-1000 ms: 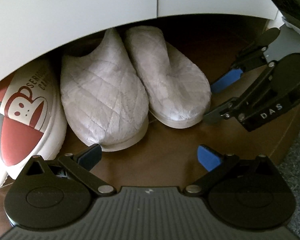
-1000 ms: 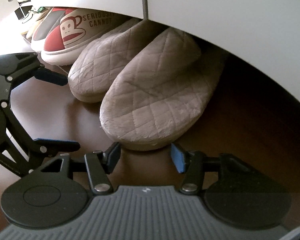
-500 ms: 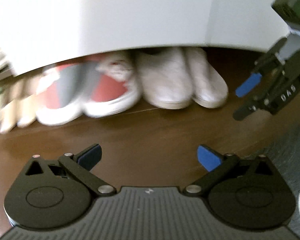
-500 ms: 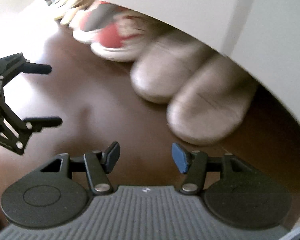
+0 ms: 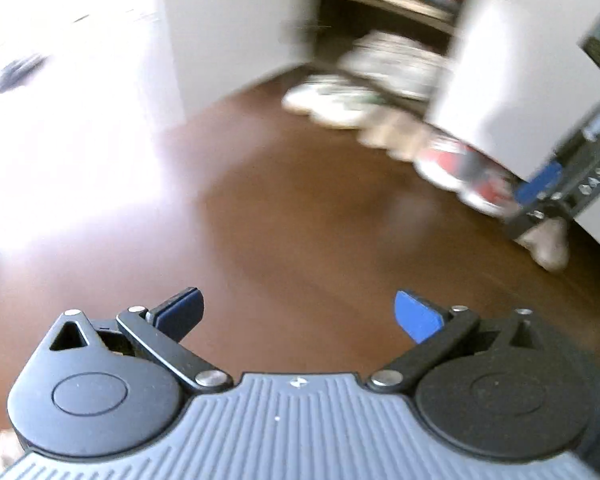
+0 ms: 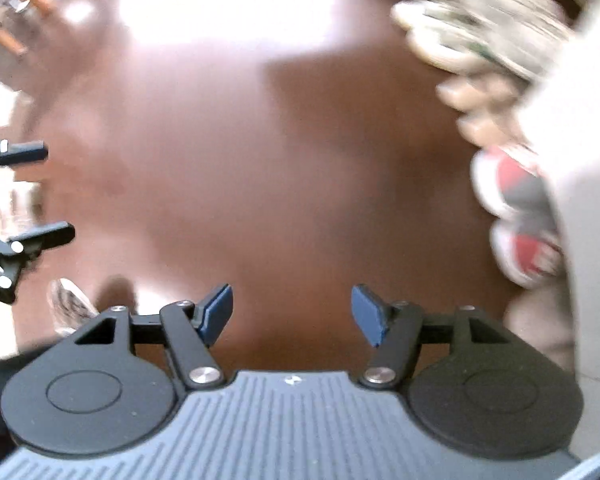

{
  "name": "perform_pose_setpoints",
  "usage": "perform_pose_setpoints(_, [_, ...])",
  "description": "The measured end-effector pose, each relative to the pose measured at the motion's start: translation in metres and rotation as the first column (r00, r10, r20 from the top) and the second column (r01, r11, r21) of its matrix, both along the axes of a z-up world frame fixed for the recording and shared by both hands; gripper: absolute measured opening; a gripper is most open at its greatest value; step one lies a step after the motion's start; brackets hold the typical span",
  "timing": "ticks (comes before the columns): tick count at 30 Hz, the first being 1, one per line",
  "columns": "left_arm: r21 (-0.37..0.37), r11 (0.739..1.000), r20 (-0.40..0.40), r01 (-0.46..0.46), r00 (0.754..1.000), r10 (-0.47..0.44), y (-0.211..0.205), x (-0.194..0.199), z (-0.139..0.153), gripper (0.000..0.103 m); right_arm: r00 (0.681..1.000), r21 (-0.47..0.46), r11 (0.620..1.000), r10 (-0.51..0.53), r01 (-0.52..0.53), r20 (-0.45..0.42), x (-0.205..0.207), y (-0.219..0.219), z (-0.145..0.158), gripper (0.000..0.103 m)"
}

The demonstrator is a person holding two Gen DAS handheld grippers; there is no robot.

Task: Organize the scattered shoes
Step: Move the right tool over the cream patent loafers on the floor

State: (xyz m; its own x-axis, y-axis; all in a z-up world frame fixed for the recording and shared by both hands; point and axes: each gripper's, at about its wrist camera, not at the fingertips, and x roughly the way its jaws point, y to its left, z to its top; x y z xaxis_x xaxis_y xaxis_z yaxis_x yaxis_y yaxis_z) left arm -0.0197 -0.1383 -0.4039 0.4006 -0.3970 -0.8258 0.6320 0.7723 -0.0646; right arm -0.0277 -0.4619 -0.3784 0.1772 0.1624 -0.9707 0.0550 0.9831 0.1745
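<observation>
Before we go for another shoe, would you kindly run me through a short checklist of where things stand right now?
1. Left hand-held gripper open and holding nothing: ok.
2. Right hand-held gripper open and holding nothing: ok.
3. Dark brown wooden floor ahead of both free of obstacles: ok.
4. Red and white slippers lined up under the white cabinet: ok.
5. Blurred patterned shoe near the left hand-held gripper, possibly not yet put away: cannot tell.
6. Views sharp enough to aim a grasp: not ok, both are motion-blurred.
</observation>
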Motion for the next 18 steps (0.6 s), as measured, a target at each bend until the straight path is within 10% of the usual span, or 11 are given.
perform_pose_setpoints(5, [0.052,0.942,-0.034,-0.333,0.942,0.335,0.159,0.009,-0.009,0.103,0.987,0.132,0.982,0.146,-0.137,-0.063,0.088,0.172,-0.001,0.063])
perform_pose_setpoints(11, [0.146,0.884,-0.026,-0.444,0.892,0.452,0.28,0.009,-0.034,0.103,0.946,0.266,0.941,0.263,-0.209,-0.19,0.178,0.373,-0.041,0.062])
perform_pose_setpoints(18, [0.166,0.733,-0.065,-0.659,0.735,0.675,0.368,0.007,-0.088,0.103,0.877,0.316,0.929,0.308,-0.193,-0.369,0.242,0.534,-0.136,0.062])
